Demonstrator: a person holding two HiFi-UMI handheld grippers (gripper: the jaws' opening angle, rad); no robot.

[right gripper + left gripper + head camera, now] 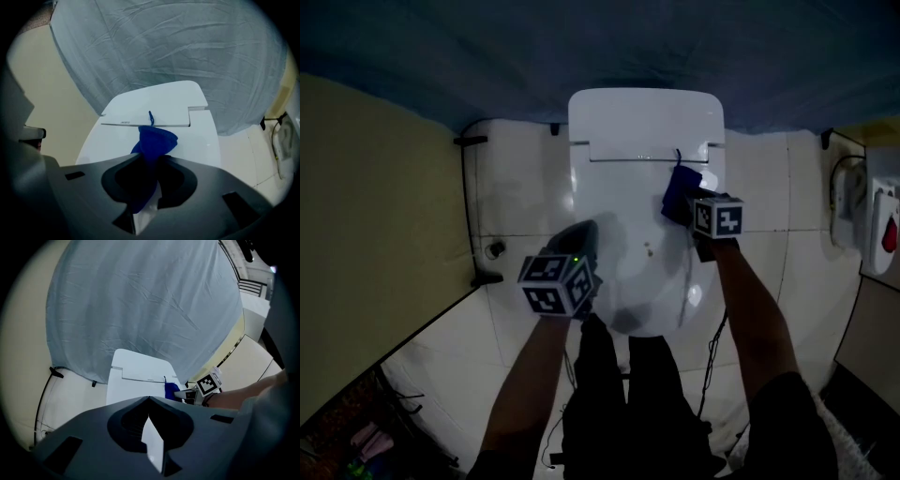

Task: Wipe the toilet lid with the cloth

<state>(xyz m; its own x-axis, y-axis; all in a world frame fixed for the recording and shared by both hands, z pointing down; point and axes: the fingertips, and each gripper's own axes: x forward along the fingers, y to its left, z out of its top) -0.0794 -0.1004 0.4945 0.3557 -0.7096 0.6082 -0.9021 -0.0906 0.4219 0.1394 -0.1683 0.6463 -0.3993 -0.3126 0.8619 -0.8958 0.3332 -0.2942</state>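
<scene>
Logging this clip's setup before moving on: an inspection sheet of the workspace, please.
Surface: white toilet lid, closed; small brown spot near its middle.
Job's things: blue cloth, bunched, over the lid's rear right.
Clutter: nothing seen.
Grippers: right tool shut on the cloth; left tool shut, empty, above the lid's front left.
Cables: dark cable hanging beside the right arm.
Surroundings: grey sheet behind the toilet; pale tiled floor.

text: none legible | toilet (197,136): small print near hinge, too blurred

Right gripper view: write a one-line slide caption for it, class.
Right gripper shut on a blue cloth over the white toilet lid, grey sheet behind.
</scene>
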